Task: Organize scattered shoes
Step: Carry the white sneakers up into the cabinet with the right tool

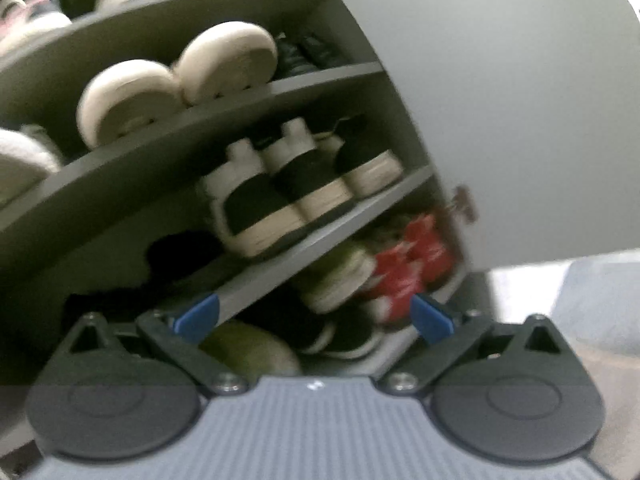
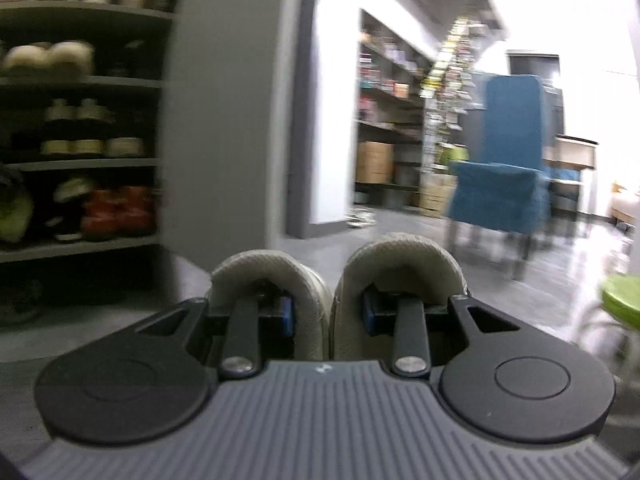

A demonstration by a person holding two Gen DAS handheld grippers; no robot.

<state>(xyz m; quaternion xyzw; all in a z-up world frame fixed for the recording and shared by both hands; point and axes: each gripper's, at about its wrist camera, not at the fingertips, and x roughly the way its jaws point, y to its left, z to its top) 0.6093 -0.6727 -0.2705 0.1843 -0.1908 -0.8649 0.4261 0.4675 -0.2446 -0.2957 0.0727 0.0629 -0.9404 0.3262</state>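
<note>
Right tool clamped on paired beige shoes; left tool apart, empty.

My left claw points nearly level, rolled to one side, its blue fingertips spread wide with nothing between them. My right claw also points nearly level, its jaws drawn close and pinching a pair of beige shoes by their inner heel walls.

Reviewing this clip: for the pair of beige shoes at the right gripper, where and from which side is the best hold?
Grip the beige shoes by their touching inner walls, coming from the heel end. One finger of the right gripper goes into each open collar, so both shoes pinch together as one. That appears to be the present hold.
</note>
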